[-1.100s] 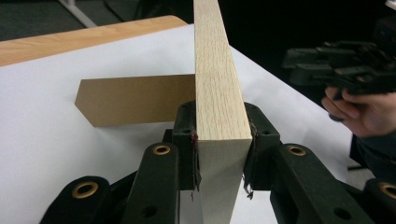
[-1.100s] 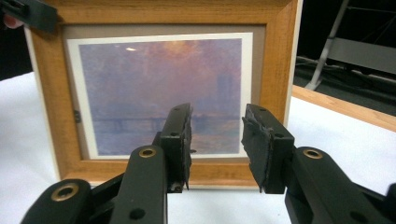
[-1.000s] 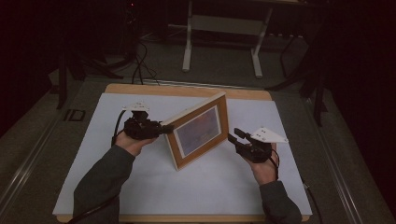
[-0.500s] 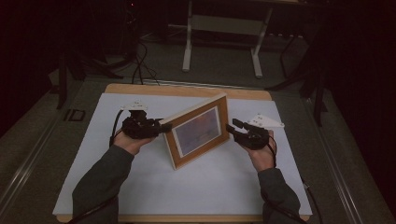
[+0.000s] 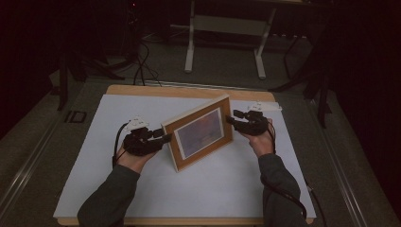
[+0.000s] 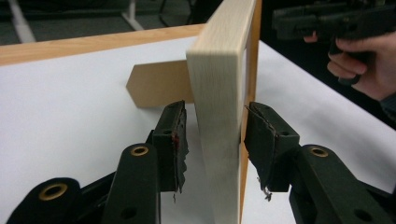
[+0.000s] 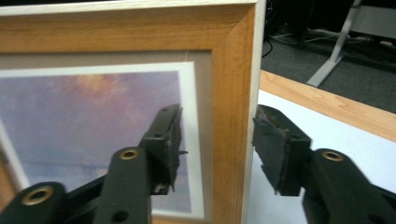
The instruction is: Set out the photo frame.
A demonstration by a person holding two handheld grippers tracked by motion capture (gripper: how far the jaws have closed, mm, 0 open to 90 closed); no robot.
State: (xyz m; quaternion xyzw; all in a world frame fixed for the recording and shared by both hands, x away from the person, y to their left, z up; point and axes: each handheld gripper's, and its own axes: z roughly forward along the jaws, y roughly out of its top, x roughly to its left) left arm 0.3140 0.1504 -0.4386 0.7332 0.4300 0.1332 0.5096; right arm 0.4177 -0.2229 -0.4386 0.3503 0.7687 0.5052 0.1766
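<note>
No brand or writing readable anywhere. Left gripper [image 6: 212, 140] released, jaws apart with gaps on both sides of the picture frame [image 5: 201, 133] edge between them. Frame upright on the white table sheet [image 5: 94, 123], bottom edge cut off in the left gripper view, back stand [image 6: 156, 84] half hidden. Right gripper [image 7: 217, 140] just opened, jaws astride the far frame edge, not pressing. Both hands held level, forearms coming from below.
</note>
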